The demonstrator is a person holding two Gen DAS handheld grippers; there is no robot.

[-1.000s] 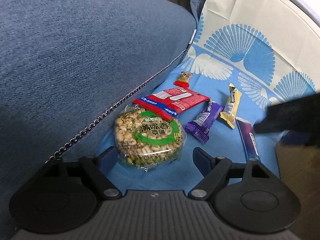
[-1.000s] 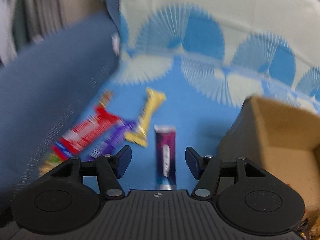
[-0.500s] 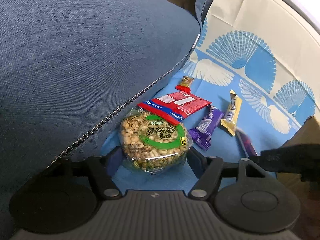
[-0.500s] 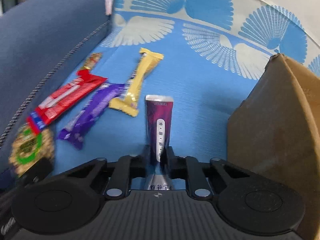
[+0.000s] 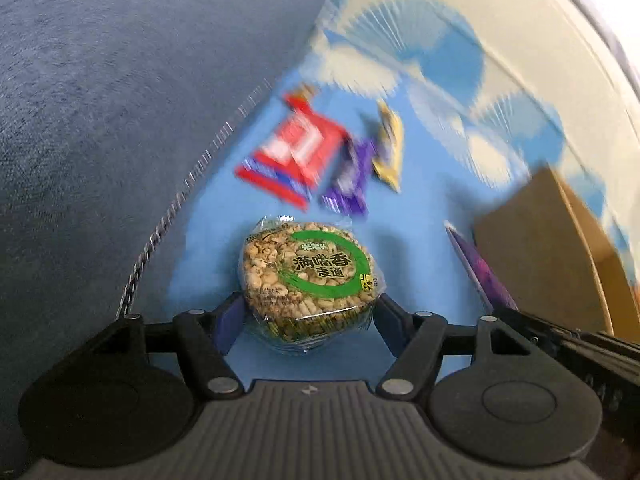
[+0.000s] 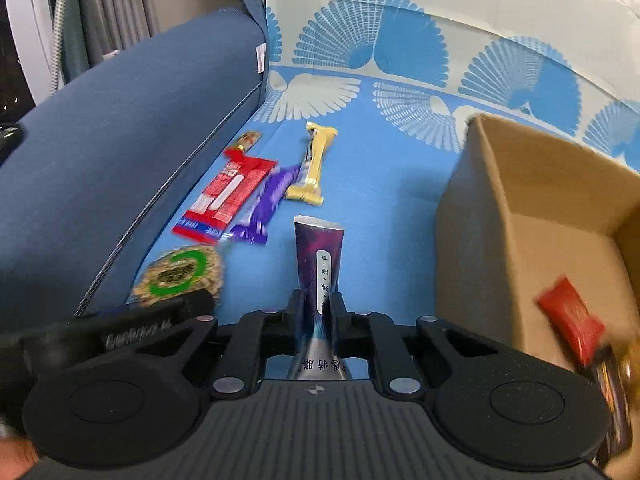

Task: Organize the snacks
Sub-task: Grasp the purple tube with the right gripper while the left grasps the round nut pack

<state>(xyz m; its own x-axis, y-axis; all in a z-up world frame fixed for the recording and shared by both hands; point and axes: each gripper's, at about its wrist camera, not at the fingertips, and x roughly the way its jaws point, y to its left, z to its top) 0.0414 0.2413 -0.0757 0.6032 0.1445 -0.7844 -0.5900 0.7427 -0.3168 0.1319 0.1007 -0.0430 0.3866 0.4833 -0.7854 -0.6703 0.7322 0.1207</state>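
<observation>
The left tool pinches the round puffed-grain cake, seemingly lifted, though blur hides this. The right tool clamps the purple sachet, long axis pointing forward. The cardboard box lies rightward, nearer the right tool.

The left gripper holds a round puffed-grain cake in clear wrap with a green ring on its label; both fingers press against its sides. The cake is above the blue patterned cloth. Farther ahead lie a red packet, a purple bar just beside it, and a yellow bar (all three are blurred). On the right, a dark purple stick packet is gripped by the right gripper, near a cardboard box. A blue sofa cushion fills the left side.
</observation>
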